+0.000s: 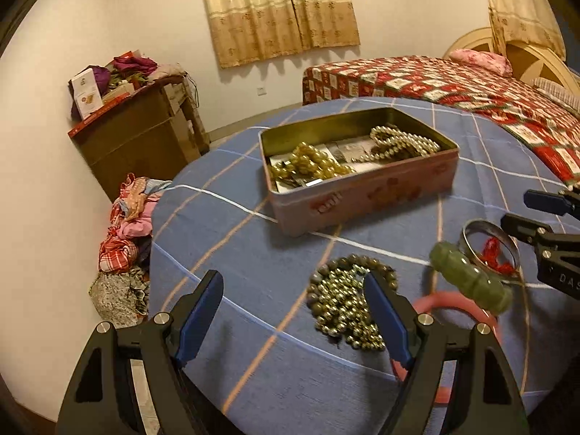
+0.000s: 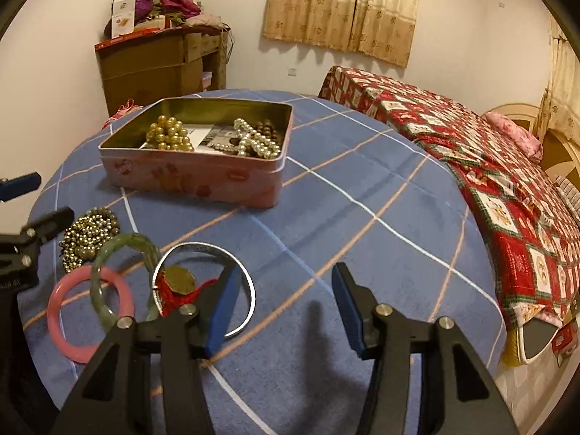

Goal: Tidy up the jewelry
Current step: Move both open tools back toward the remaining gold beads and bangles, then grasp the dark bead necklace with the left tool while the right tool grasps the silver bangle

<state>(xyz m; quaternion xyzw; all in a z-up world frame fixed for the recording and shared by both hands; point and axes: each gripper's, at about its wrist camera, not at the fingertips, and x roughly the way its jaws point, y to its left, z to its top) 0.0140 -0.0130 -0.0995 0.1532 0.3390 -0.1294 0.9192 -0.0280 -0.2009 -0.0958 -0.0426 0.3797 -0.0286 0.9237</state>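
An open pink tin [image 1: 362, 199] [image 2: 195, 181] holds gold and pearl bead strands on the blue checked cloth. In front of it lie a pile of small gold beads [image 1: 344, 301] [image 2: 87, 235], a pink bangle [image 1: 453, 299] [image 2: 58, 311], a green bangle [image 1: 471, 275] [image 2: 123, 241] resting across the pink one, and a silver bangle [image 1: 485, 226] [image 2: 217, 248] around a gold pendant on red thread [image 2: 179, 279]. My left gripper [image 1: 293, 311] [image 2: 36, 201] stands open, with the bead pile beside its right finger. My right gripper [image 2: 286, 304] [image 1: 536, 214] is open over bare cloth, just right of the silver bangle.
A bed with a red patchwork quilt [image 2: 489, 181] runs along the right. A brown cabinet [image 1: 145, 134] piled with boxes and cloth stands at the back left wall, and a heap of clothes [image 1: 127, 224] lies on the floor below the cloth's left edge.
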